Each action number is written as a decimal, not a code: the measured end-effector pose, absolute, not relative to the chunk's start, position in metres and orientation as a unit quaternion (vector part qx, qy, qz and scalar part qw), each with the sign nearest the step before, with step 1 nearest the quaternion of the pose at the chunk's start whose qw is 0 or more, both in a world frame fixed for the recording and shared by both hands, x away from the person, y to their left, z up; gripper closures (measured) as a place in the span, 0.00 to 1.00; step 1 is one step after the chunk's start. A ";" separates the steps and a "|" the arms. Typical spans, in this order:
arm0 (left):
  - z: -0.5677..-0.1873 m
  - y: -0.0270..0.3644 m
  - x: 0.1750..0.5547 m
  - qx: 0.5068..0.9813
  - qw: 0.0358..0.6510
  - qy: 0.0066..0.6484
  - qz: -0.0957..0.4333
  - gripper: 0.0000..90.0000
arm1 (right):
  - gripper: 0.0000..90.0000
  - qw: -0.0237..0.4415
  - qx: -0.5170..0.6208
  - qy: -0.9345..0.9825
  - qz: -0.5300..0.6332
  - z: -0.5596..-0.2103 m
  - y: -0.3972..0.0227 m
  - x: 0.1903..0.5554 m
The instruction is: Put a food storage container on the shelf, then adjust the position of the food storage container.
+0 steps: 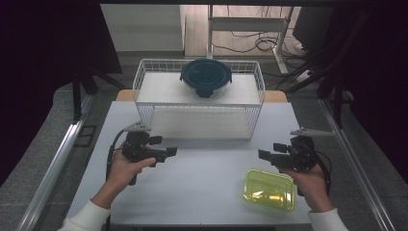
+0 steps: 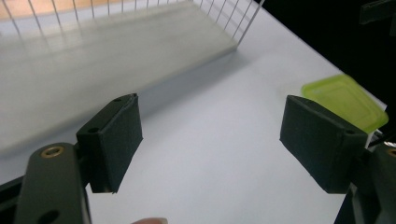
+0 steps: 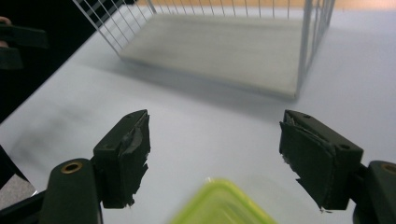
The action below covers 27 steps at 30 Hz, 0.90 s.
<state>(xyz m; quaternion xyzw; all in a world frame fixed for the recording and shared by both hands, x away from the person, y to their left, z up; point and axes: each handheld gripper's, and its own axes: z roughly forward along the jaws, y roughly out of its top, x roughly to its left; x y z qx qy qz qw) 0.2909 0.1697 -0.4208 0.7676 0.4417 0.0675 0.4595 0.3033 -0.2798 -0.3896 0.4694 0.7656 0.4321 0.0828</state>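
A yellow-green rectangular lid (image 1: 269,188) lies flat on the white table (image 1: 207,163) at the front right; it also appears as the lid (image 2: 345,100) and the lid (image 3: 219,205). My right gripper (image 1: 264,156) hovers just behind it, jaws open and empty, as the right gripper (image 3: 215,154) frames the lid's near edge from above. My left gripper (image 1: 168,153) is held over the table's left half, pointing right, open and empty, seen as the left gripper (image 2: 210,140). A round dark-lidded glass container (image 1: 206,77) rests on top of the white wire rack (image 1: 144,82).
The wire rack (image 2: 219,14) stands at the table's back, with a lower shelf open at the front; the rack (image 3: 308,51) has a post close ahead. Dark curtains flank both sides. A metal rail (image 1: 53,163) runs along the left.
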 end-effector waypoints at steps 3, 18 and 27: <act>-0.428 0.173 0.286 0.767 0.451 0.450 0.071 0.23 | 0.27 0.083 0.471 0.770 0.422 -0.400 -0.287 0.299; -0.461 0.179 0.269 0.768 0.423 0.477 0.051 0.23 | 0.30 0.084 0.485 0.776 0.394 -0.420 -0.296 0.287; -0.467 0.180 0.266 0.769 0.417 0.482 0.053 0.22 | 0.33 0.093 0.490 0.774 0.390 -0.418 -0.303 0.281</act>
